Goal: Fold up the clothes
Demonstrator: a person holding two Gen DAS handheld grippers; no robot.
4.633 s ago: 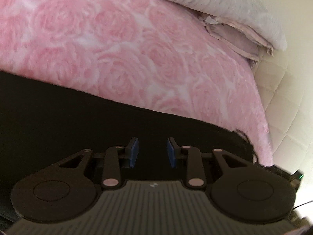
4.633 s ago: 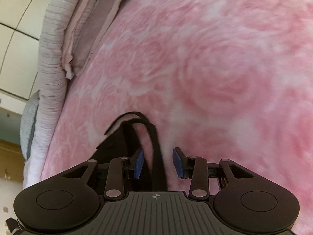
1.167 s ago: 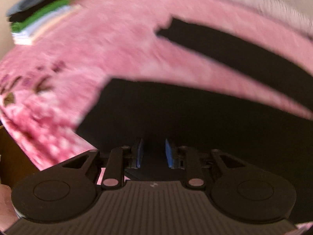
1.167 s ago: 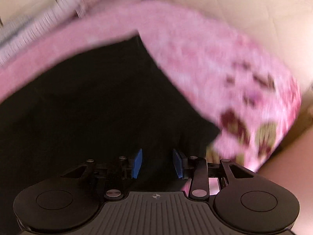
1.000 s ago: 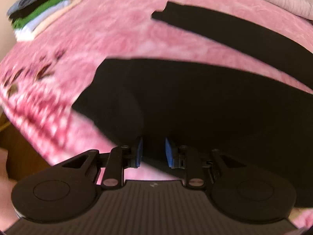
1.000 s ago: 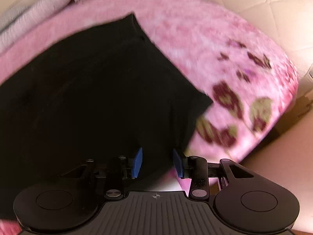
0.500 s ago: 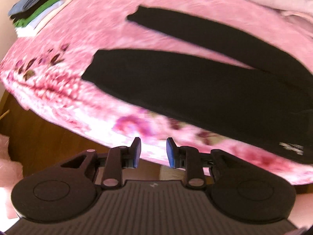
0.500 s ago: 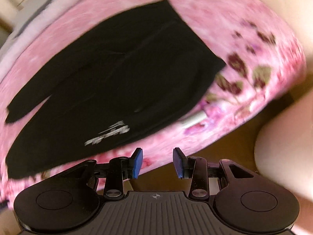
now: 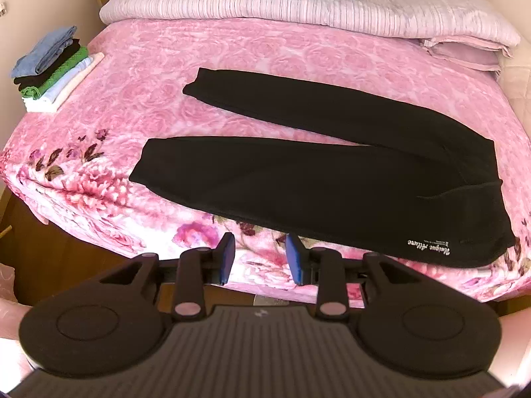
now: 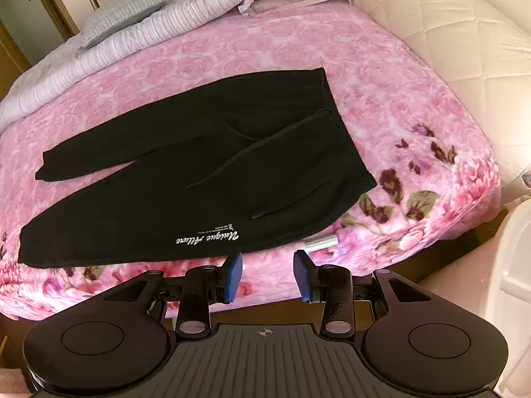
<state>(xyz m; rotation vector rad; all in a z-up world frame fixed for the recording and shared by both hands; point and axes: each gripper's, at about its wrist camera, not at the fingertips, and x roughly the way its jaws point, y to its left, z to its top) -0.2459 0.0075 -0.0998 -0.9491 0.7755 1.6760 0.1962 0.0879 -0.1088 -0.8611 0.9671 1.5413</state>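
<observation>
Left gripper (image 9: 260,258) hung with jaws apart and empty, off the near edge of the bed (image 9: 298,46). Right gripper (image 10: 268,277) was likewise spread, gripping nothing. Ahead of both, apart from the fingers, black trousers (image 9: 332,179) lay flat on the pink blanket (image 9: 109,132), legs splayed leftward, waistband right. A folded stack (image 9: 53,69) sat at the far left corner.
</observation>
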